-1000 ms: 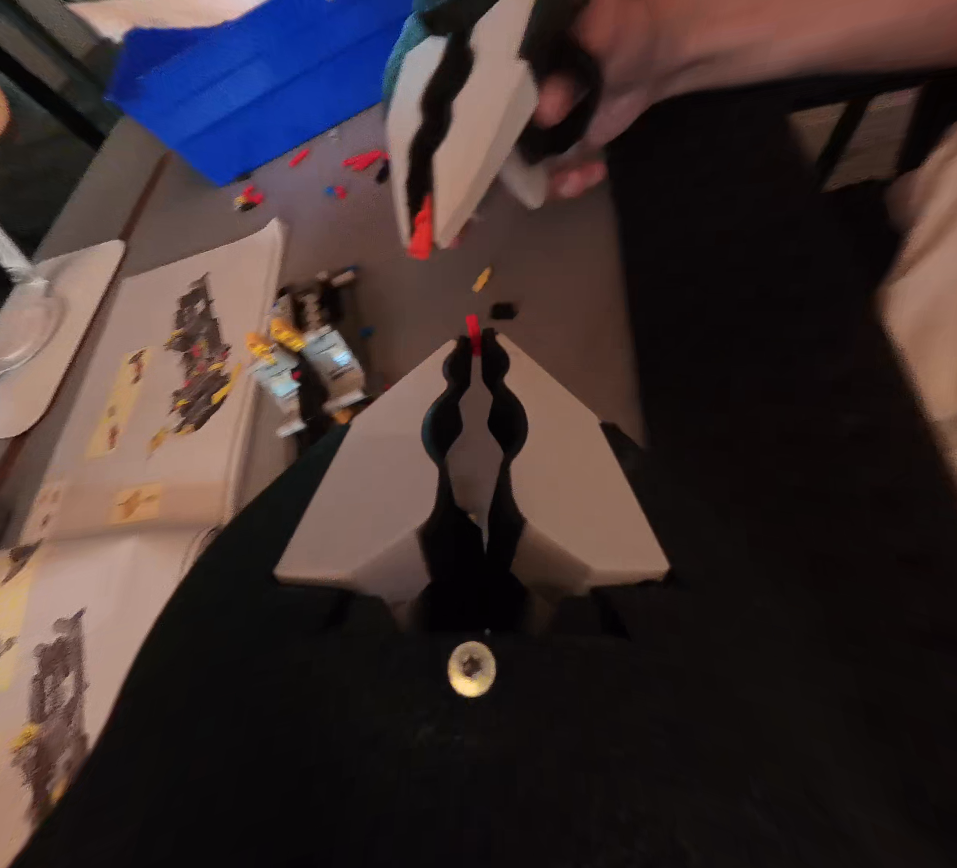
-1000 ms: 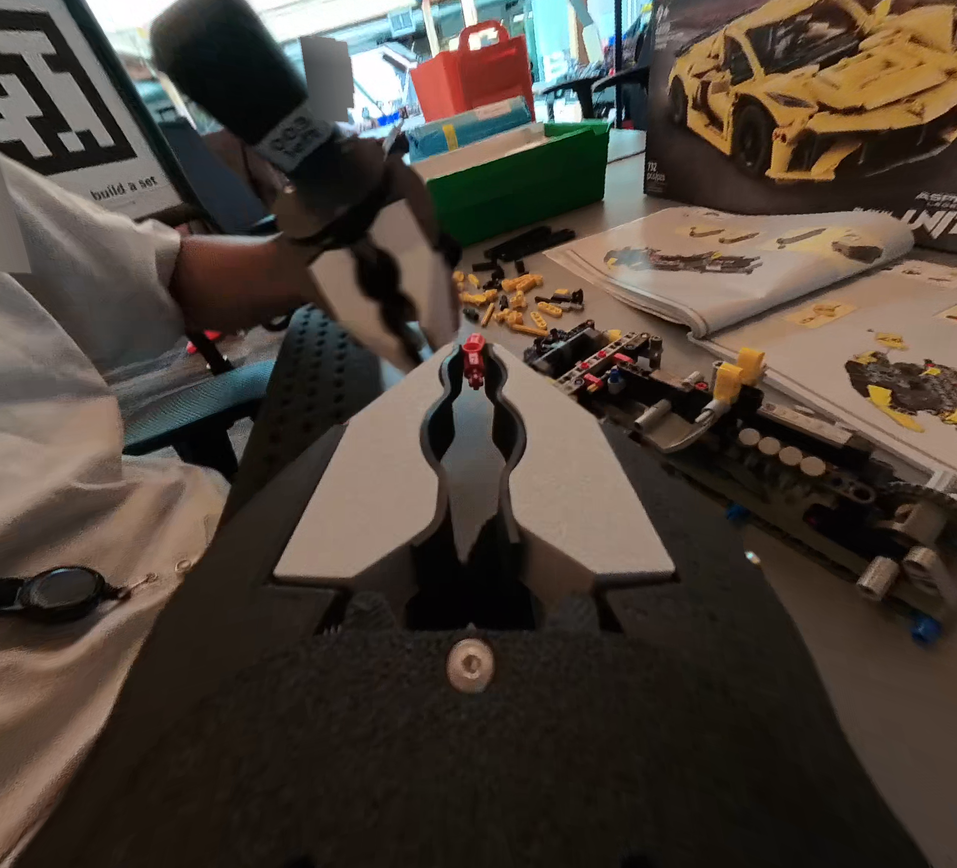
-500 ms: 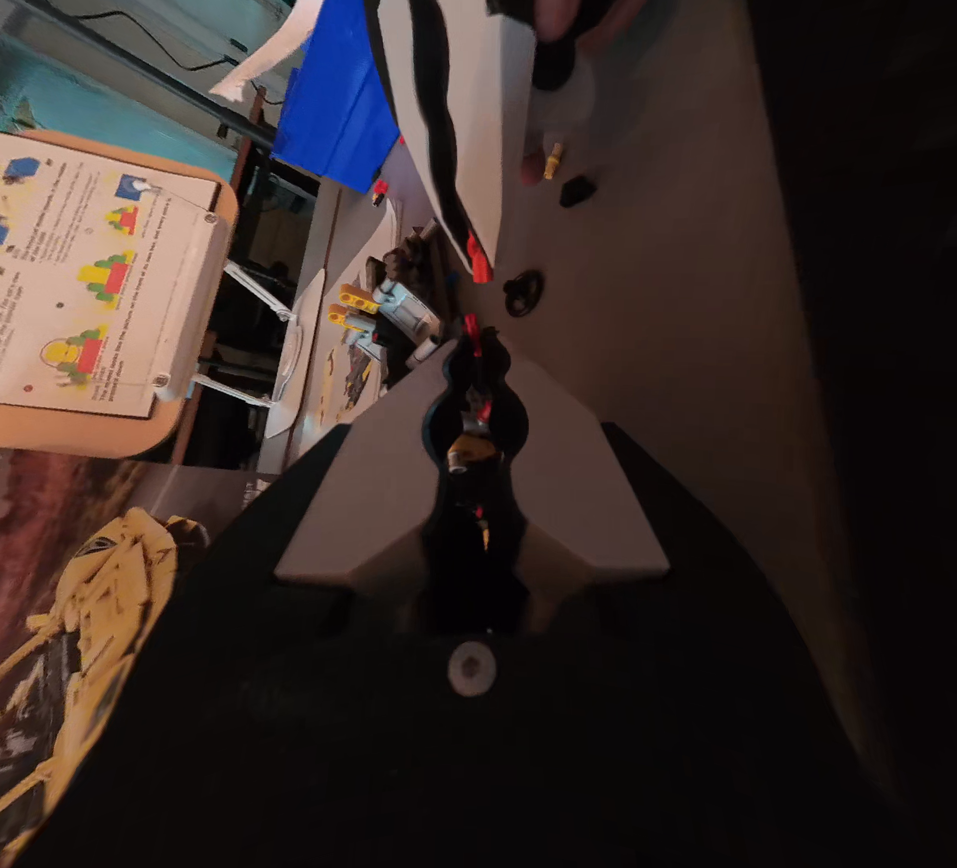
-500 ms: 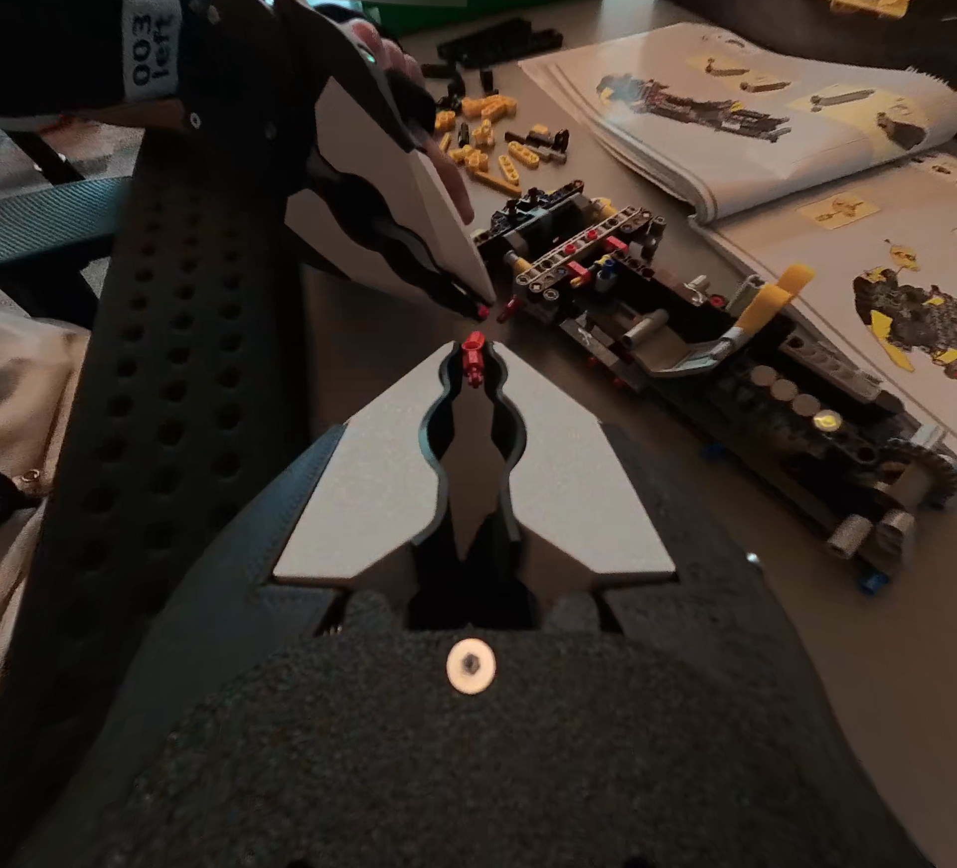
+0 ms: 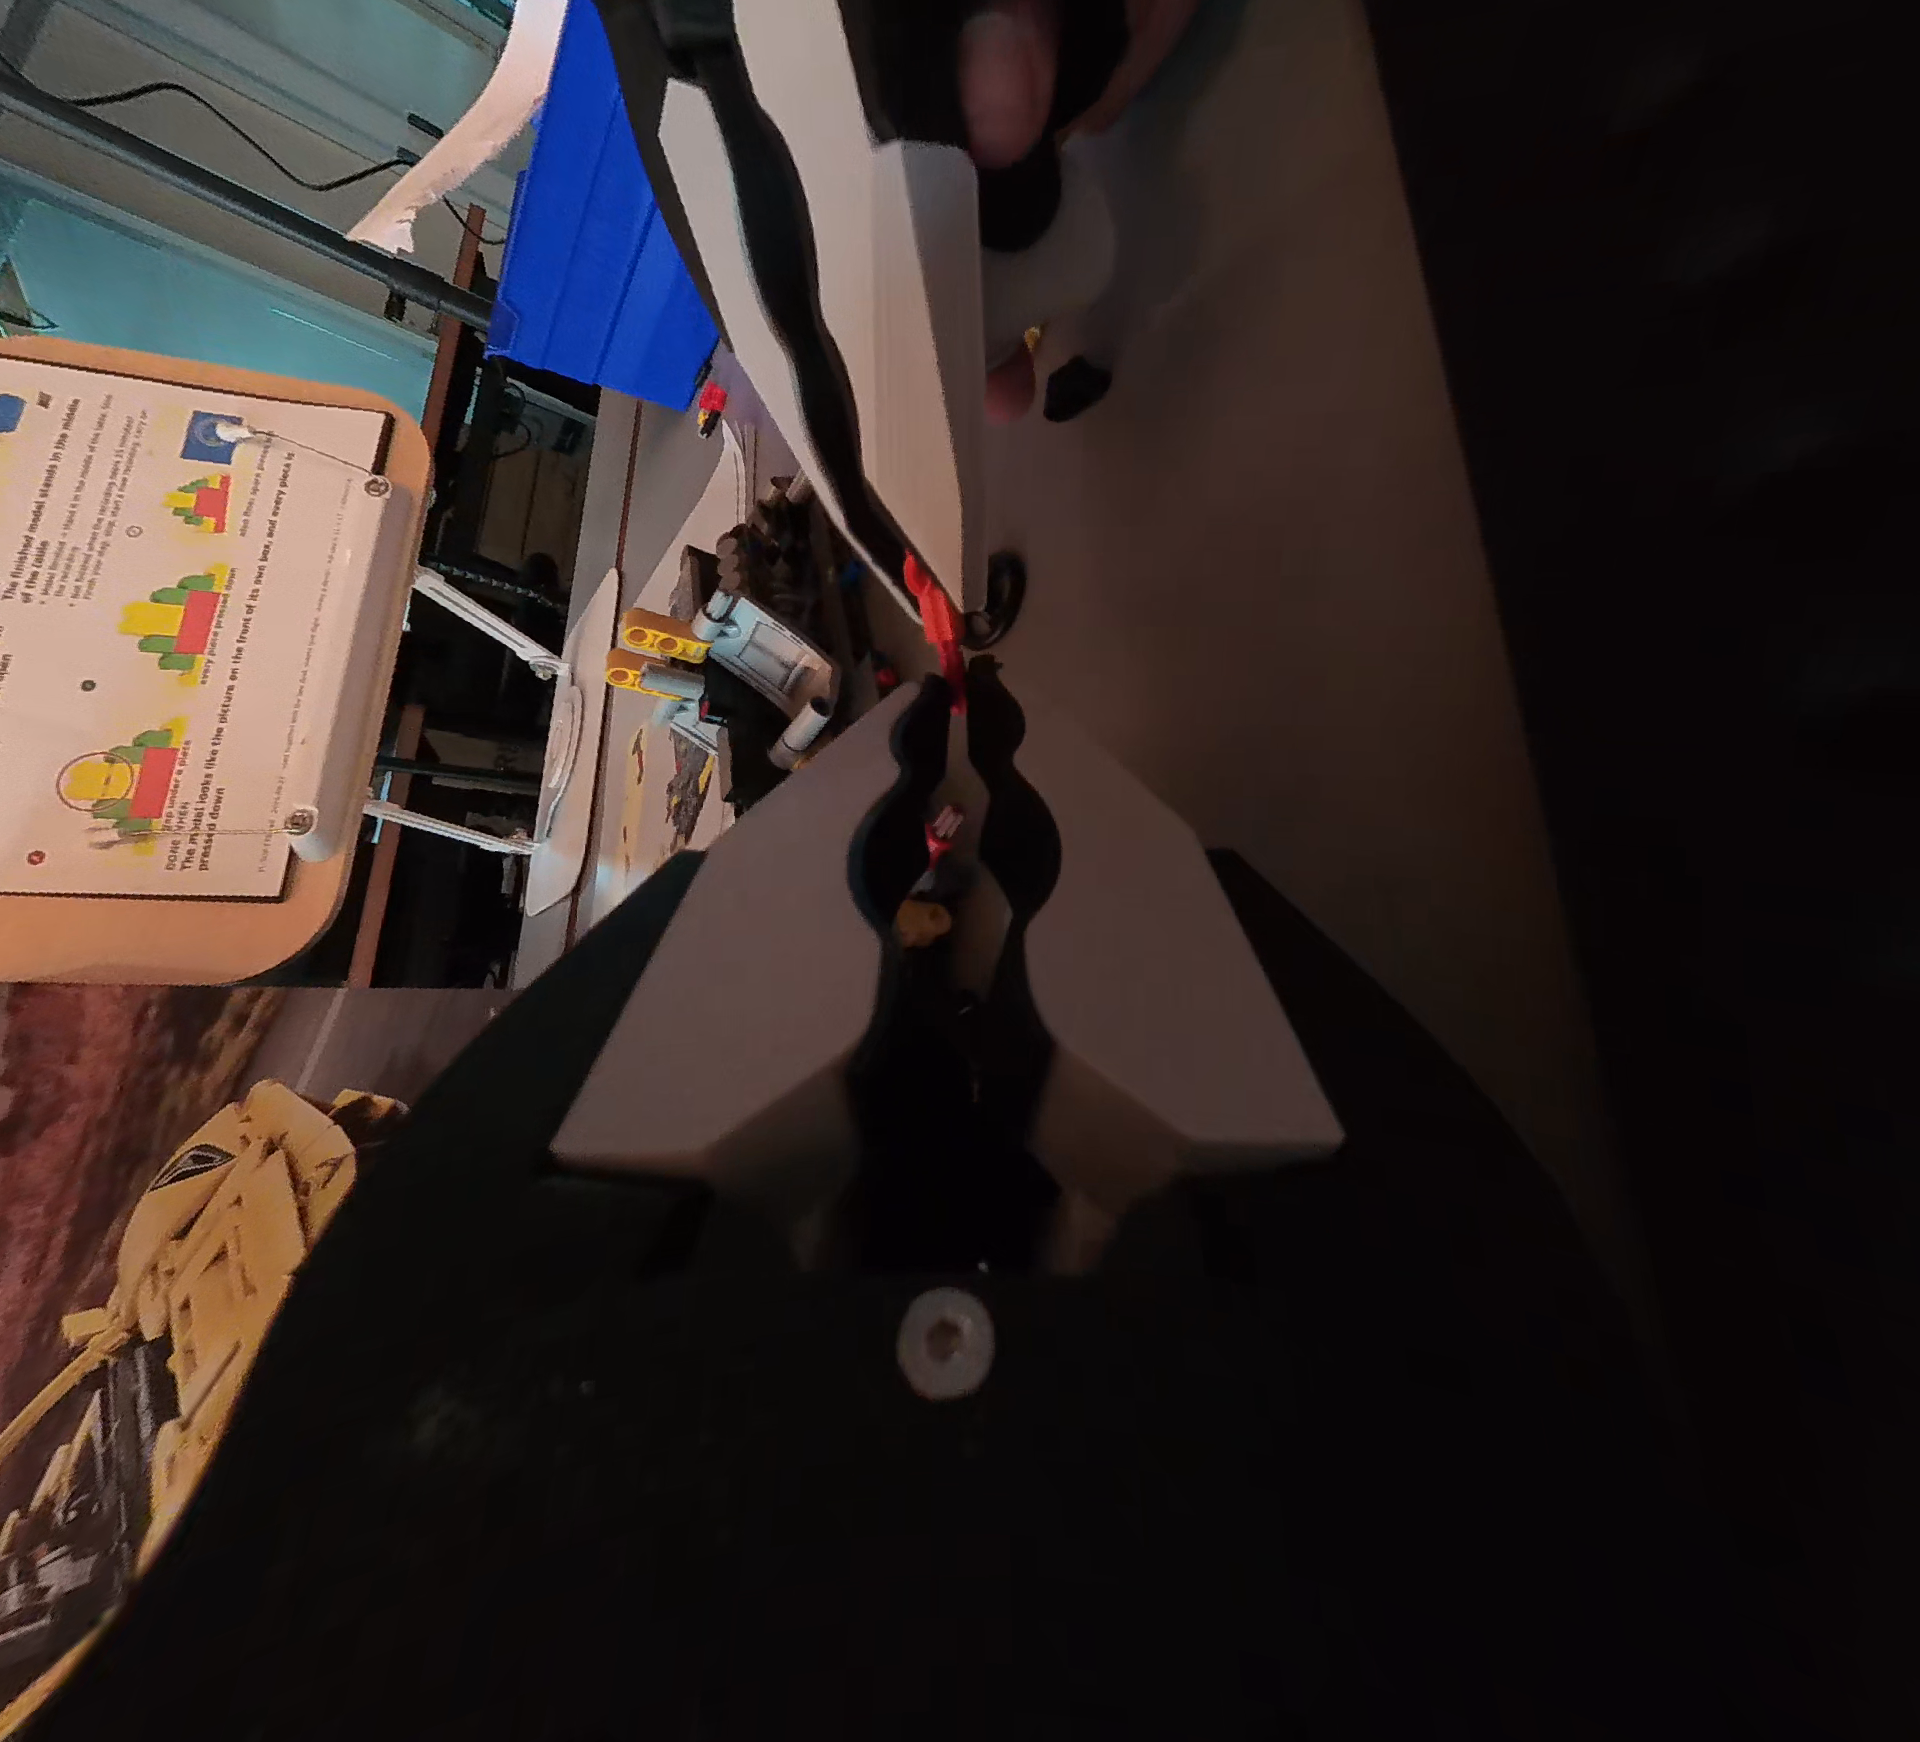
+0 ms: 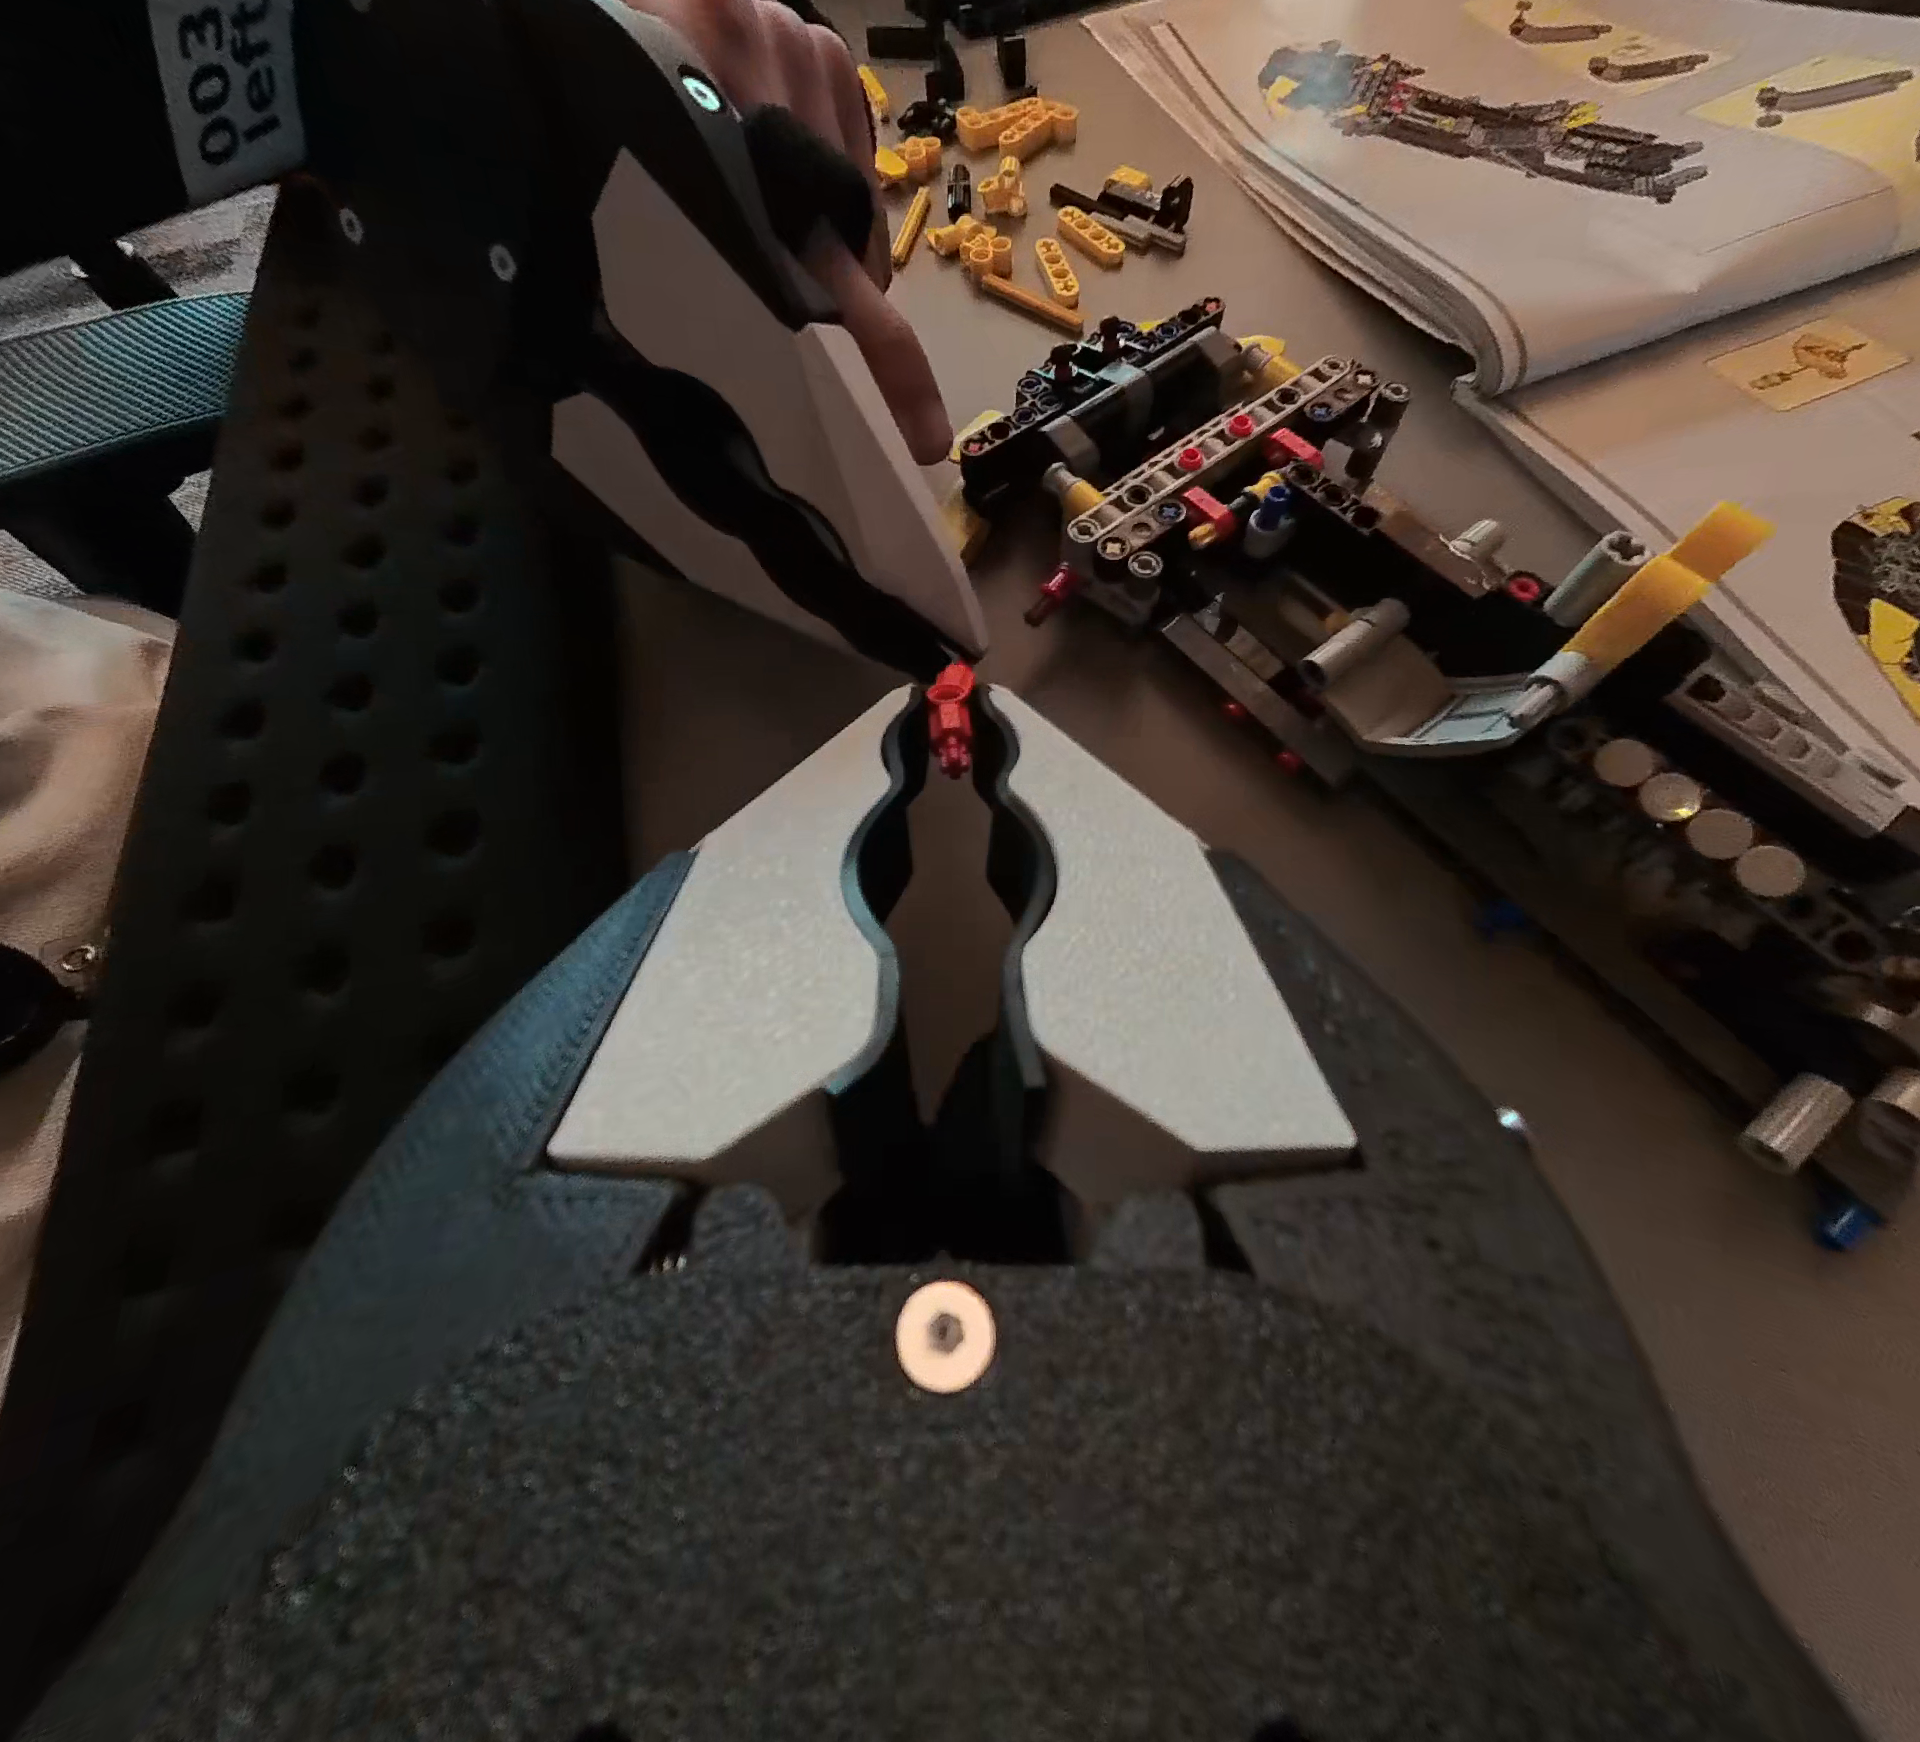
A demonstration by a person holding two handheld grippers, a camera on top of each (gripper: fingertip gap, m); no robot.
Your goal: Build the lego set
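My right gripper (image 6: 951, 710) is shut on a small red pin (image 6: 950, 718) that stands out past its tips. My left gripper (image 5: 958, 693) is shut on another small red piece (image 5: 954, 700). The two grippers meet tip to tip, and the red pieces touch end to end (image 5: 938, 627). In the right wrist view the left gripper (image 6: 954, 653) comes in from the upper left, just above the table. The partly built black and grey car chassis (image 6: 1226, 487) lies on the table right of the tips; it also shows in the left wrist view (image 5: 758, 653).
Open instruction booklets (image 6: 1558, 165) lie behind the chassis. Loose yellow and black pieces (image 6: 997, 227) lie at the back. A blue bin (image 5: 592, 290), a sign card on a stand (image 5: 187, 653) and the set's box (image 5: 208, 1225) stand around. A black ring piece (image 5: 1003, 586) lies near the tips.
Both grippers came down from mid-air to just above the table beside the chassis. Their tips closed the gap, and the two red pieces now touch. The left gripper rolled onto its side.
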